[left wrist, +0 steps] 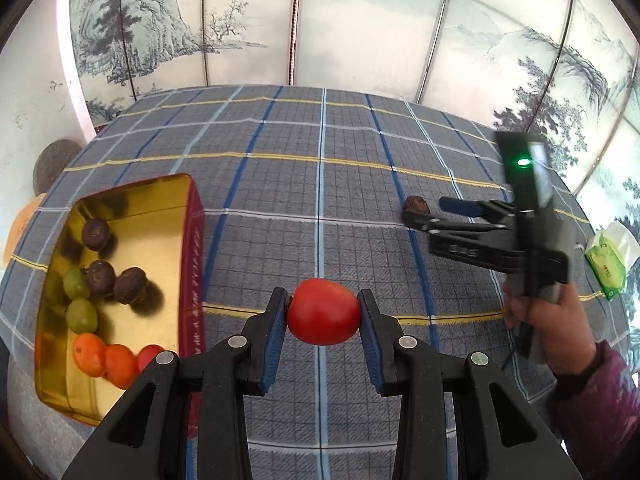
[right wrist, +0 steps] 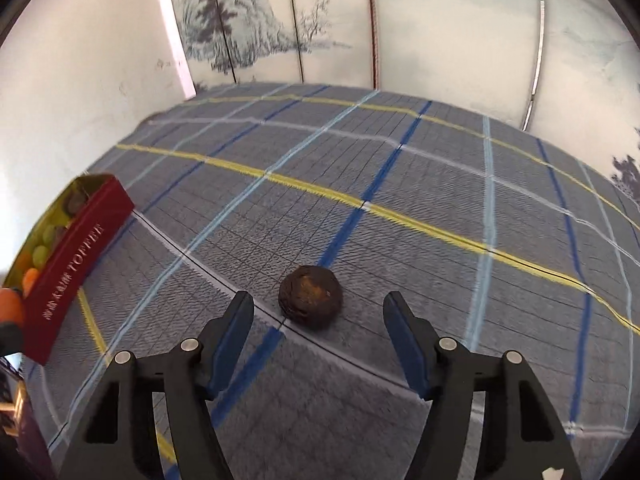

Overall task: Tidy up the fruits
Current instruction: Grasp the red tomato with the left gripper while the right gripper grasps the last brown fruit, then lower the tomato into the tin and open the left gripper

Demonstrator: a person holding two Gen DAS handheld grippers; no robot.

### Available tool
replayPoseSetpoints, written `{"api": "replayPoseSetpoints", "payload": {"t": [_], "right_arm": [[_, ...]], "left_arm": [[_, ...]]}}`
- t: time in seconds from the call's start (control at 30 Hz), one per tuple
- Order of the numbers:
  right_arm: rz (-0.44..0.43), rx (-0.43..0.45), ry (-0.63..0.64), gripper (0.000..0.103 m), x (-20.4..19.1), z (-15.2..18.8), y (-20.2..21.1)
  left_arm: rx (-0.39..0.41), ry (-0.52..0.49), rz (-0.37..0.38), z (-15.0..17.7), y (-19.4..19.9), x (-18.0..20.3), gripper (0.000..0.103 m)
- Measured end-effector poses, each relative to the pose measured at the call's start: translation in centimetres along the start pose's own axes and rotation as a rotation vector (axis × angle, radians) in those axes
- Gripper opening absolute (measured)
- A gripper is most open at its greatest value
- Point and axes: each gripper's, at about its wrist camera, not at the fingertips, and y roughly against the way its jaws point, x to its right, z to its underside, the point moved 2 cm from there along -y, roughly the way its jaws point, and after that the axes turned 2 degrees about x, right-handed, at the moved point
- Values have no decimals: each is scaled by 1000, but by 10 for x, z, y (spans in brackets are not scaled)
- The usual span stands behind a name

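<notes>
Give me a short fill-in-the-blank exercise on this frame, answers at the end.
1. The left claw is shut on a ____ fruit.
2. The dark brown fruit on the plaid cloth lies ahead of the open ____ claw.
3. The tin holding sorted fruit is ____ inside.

Answers: red; right; gold

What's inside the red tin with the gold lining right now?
The red tin holds three dark brown fruits, two green ones, two orange ones and a red one. The left gripper covers its near corner, so anything there is unseen.
</notes>
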Motion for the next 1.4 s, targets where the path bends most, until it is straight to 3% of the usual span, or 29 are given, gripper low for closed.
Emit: {"api": "replayPoseSetpoints", "payload": {"t": [0.03,0.13,0.17,0.43,0.67,1.1,1.4], "right_arm": [[5,-9,3,62,-1,-1,-4],[-6,-26,13,33,-3,-3,-10],[-15,-28,10,32,-4,-3,-10],[-71,0,-61,32,-21,24,16],[-65,-6,-71,32,-39,40,27],[-30,-15,-50,32,-46,43,27],[-30,-14,-53,32,-47,42,27]], "left_arm": [[5,0,1,0,3,-1,36],[18,-1,-5,0,9,-4,36],[21,-2,-8,1,10,-5,36],[41,14,-40,8,25,-19,36],[88,-9,-108,17,43,-29,36],[115,-4,-212,37,60,-67,37],[81,38,-282,49,47,-103,37]]}}
